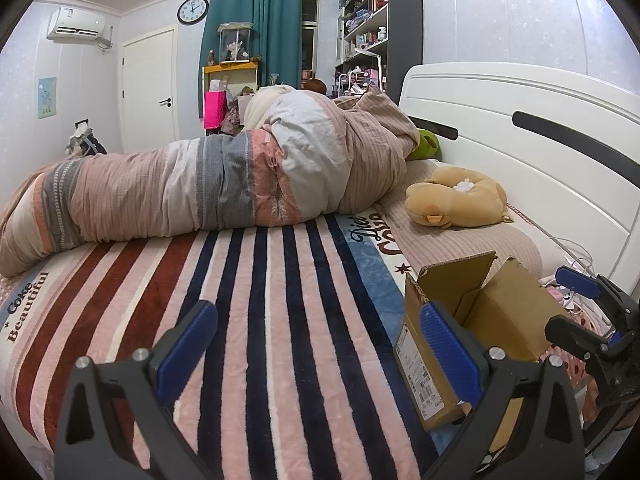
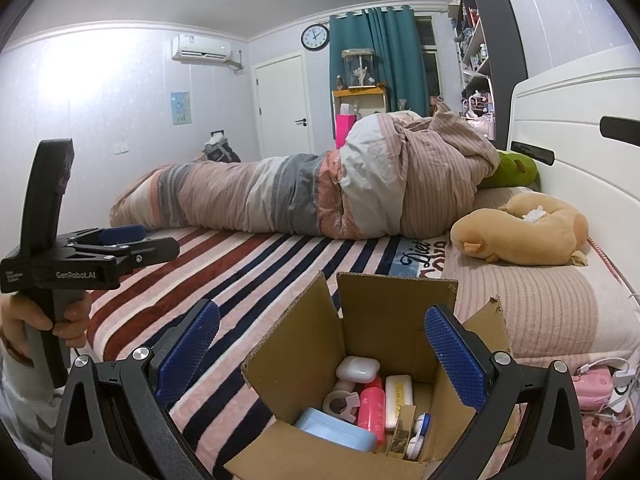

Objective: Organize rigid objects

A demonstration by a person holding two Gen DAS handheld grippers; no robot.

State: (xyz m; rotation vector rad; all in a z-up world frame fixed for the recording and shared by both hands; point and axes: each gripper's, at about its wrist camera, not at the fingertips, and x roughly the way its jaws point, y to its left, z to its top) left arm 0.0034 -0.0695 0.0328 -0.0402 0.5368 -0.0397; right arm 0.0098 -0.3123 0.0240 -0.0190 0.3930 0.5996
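An open cardboard box (image 2: pixel 384 304) stands on the striped bed. Inside it lie a white earbud case (image 2: pixel 357 368), a pink bottle (image 2: pixel 371 408), a light blue case (image 2: pixel 336 434), a cream case (image 2: pixel 398 398) and a tape roll (image 2: pixel 340 402). My right gripper (image 2: pixel 320 350) hovers open just above the box mouth, holding nothing. The left gripper (image 1: pixel 318 344) is open and empty over the striped blanket, left of the box (image 1: pixel 492 320). The right gripper (image 1: pixel 570 306) also shows at the right edge of the left wrist view. A hand (image 2: pixel 60 320) holds the left gripper (image 2: pixel 148 240).
A rolled quilt (image 1: pixel 240 184) lies across the bed behind the striped blanket (image 1: pixel 260 300). A tan plush toy (image 2: pixel 520 232) rests on the pillow by the white headboard (image 1: pixel 540 140). Cables and a pink item (image 2: pixel 596 384) sit at the right of the box.
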